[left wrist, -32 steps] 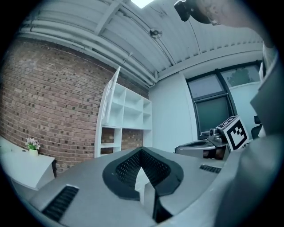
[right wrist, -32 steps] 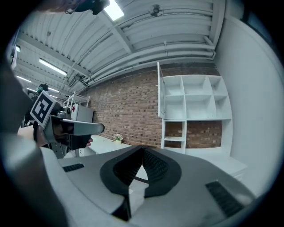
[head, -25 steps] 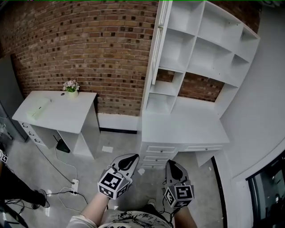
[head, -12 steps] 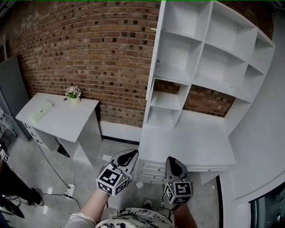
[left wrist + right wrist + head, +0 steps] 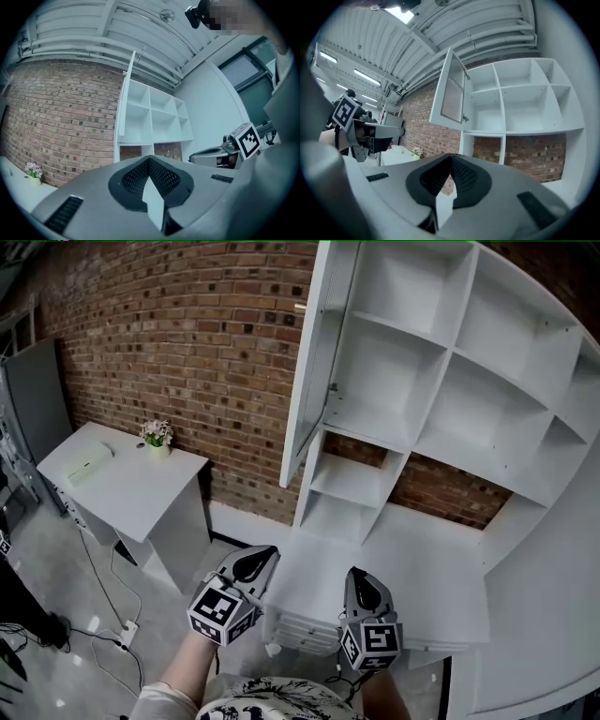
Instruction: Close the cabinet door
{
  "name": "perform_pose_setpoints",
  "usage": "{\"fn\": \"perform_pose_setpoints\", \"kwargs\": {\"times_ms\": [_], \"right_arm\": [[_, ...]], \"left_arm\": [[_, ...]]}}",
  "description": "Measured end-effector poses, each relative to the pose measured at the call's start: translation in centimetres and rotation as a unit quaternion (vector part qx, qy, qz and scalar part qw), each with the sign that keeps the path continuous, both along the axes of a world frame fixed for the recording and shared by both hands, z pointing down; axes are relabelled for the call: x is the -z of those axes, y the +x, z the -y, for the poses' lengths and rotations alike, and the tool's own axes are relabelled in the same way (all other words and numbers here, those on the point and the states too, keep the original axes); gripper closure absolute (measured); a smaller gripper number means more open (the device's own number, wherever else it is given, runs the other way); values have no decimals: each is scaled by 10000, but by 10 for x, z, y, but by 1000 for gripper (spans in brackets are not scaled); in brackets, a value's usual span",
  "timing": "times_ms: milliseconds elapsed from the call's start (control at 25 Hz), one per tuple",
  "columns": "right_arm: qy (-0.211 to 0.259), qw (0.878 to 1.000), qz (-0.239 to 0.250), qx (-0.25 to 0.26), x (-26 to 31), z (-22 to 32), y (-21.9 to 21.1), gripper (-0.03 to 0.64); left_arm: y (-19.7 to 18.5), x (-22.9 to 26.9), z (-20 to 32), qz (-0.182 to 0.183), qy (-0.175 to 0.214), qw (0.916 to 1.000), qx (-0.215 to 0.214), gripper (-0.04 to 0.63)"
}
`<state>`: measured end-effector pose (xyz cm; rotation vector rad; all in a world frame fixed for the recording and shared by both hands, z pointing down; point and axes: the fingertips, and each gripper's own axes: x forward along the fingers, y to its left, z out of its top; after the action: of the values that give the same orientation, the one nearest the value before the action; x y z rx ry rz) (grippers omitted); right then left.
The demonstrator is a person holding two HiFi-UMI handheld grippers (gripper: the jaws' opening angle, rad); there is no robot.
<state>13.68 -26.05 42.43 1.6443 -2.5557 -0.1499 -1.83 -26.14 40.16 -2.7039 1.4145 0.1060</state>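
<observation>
Door open, both grippers clenched

The cabinet door (image 5: 309,362), a flat white panel, is seen swung outward at the upper centre of the head view. It is hinged to a white, square-celled shelf unit (image 5: 450,362) set against a rough red brick wall (image 5: 178,352). Its framed inset pane is shown only in the right gripper view; in the left gripper view it is reduced to a thin edge. The left gripper (image 5: 246,568) and right gripper (image 5: 361,587), matte grey with mesh-textured pads, are held at lower centre by the smooth white bench (image 5: 422,549). Their jaws are pressed together on nothing, well apart from the door.
</observation>
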Motion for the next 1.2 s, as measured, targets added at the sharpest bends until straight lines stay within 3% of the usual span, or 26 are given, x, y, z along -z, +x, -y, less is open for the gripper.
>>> {"fn": "perform_pose_setpoints", "kwargs": {"times_ms": [200, 560, 680, 920, 960, 1040, 1200], "right_arm": [[-55, 9999, 68, 88, 6, 41, 7, 609], [335, 9994, -55, 111, 39, 89, -4, 609], [527, 9985, -98, 121, 57, 99, -12, 609], [687, 9973, -193, 194, 63, 113, -26, 609], [678, 9973, -198, 187, 63, 115, -27, 609], [639, 9976, -219, 172, 62, 119, -29, 609], [588, 9976, -322, 167, 61, 125, -34, 609]], "left_arm": [[-12, 18, 35, 96, 94, 9997, 180, 591], [-47, 138, 96, -165, 1108, 9936, 149, 591], [-54, 189, 112, -423, 1521, 9874, -56, 591], [-61, 261, 133, -656, 1954, 9771, -534, 589], [-60, 273, 134, -683, 2023, 9746, -676, 569], [-57, 295, 135, -655, 2143, 9693, -1010, 445], [-57, 331, 134, -523, 2422, 9599, -1311, 439]]}}
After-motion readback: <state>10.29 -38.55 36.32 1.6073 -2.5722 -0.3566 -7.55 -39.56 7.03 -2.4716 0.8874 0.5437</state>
